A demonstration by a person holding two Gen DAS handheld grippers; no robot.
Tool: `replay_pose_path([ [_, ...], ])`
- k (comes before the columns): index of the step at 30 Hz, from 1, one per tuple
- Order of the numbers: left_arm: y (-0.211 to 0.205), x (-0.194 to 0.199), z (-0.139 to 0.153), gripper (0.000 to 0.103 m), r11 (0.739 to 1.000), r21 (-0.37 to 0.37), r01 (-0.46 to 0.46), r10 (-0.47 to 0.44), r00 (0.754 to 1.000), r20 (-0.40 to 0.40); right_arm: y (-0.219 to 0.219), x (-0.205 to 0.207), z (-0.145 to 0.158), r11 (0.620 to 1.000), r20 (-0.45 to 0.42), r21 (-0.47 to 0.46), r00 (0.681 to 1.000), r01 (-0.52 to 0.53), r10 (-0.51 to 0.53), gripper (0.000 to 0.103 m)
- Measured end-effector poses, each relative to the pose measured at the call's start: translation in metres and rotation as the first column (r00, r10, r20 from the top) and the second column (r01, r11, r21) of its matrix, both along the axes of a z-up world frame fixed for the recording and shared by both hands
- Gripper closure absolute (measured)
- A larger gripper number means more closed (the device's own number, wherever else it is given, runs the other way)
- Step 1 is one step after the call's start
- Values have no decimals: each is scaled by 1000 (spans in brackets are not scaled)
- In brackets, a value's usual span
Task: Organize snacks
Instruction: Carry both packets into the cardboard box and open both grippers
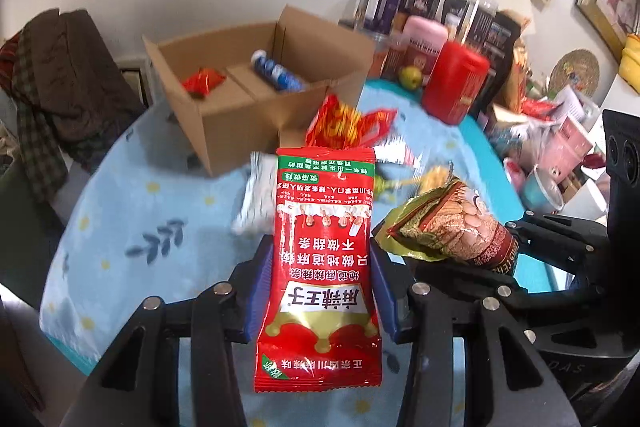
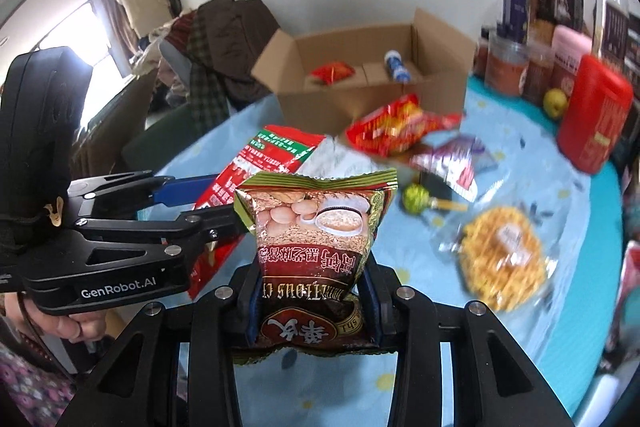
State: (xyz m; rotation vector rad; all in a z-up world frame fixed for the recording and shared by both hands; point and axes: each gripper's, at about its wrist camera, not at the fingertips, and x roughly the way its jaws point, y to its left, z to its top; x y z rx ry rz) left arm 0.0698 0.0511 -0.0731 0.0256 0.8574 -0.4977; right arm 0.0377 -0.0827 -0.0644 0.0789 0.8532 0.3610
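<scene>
My left gripper (image 1: 322, 259) is shut on a red spicy-strip packet (image 1: 322, 267) and holds it above the table. My right gripper (image 2: 314, 267) is shut on a brown-and-gold cereal sachet (image 2: 316, 227), also lifted; that sachet shows at the right of the left wrist view (image 1: 452, 223). The left gripper and its red packet (image 2: 256, 167) show at the left of the right wrist view. An open cardboard box (image 1: 256, 115) stands at the table's far side with a red packet (image 1: 202, 81) and a blue-white roll (image 1: 276, 71) inside.
Loose snacks lie on the blue flowered tablecloth (image 2: 520, 147): a red-yellow bag (image 2: 396, 125), a purple packet (image 2: 456, 159), a green lollipop (image 2: 416, 197), a clear bag of yellow crisps (image 2: 500, 259). A red canister (image 2: 596, 119), a green fruit (image 2: 554, 101) and jars (image 2: 508, 63) stand at the far right.
</scene>
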Motion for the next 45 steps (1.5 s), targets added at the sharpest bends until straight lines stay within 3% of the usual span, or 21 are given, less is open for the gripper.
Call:
replay_pose_path([
  [10,-9,31,45,58,998,-58,30,-24,995,101,-6,29,47,999,100,-51,995,5,0,64],
  [20,-14,94,78,58,997,-74,19,-5,984,177,-11,87,83,998,207,-59,978,-13,25,64],
  [35,5,203,77,58,994,-29,-107,110,979,174,3,210,80,996,230,-64,971,-56,70,64],
  [45,10,269,57,58,988,47,-144,136,981,135,13,276,54,993,189,-53,975,-108,116,64],
])
